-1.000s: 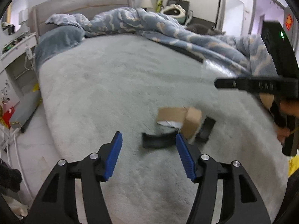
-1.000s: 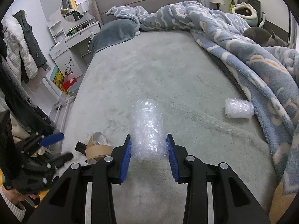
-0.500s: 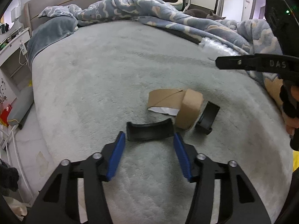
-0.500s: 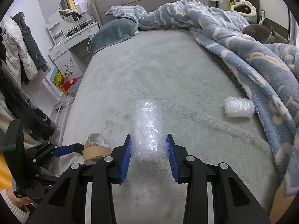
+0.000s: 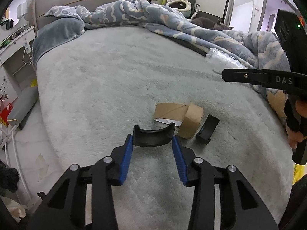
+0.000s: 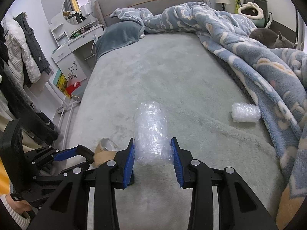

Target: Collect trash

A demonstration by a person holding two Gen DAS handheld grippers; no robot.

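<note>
My left gripper [image 5: 153, 143] has its blue pads on both ends of a curved black plastic piece [image 5: 153, 136] lying on the grey-green bed cover [image 5: 115, 80]. Just beyond lie a torn brown cardboard box [image 5: 182, 117] and a second black plastic piece [image 5: 207, 128]. My right gripper [image 6: 153, 149] is shut on a roll of bubble wrap [image 6: 151, 132] and holds it above the bed. A smaller bubble wrap roll [image 6: 245, 112] lies to the right by the blue blanket [image 6: 249, 57]. The left gripper also shows at lower left in the right wrist view [image 6: 76, 155].
A grey cat [image 6: 270, 36] lies on the blanket at the far right. A white dresser with a mirror [image 6: 76, 38] and hanging coats [image 6: 25, 44] stand left of the bed. A pillow [image 5: 57, 32] sits at the headboard. The bed's left edge drops to the floor [image 5: 25, 134].
My left gripper moved forward and down to the curved black piece and narrowed until its pads touch the piece's ends. The right gripper stayed put with the bubble wrap.
</note>
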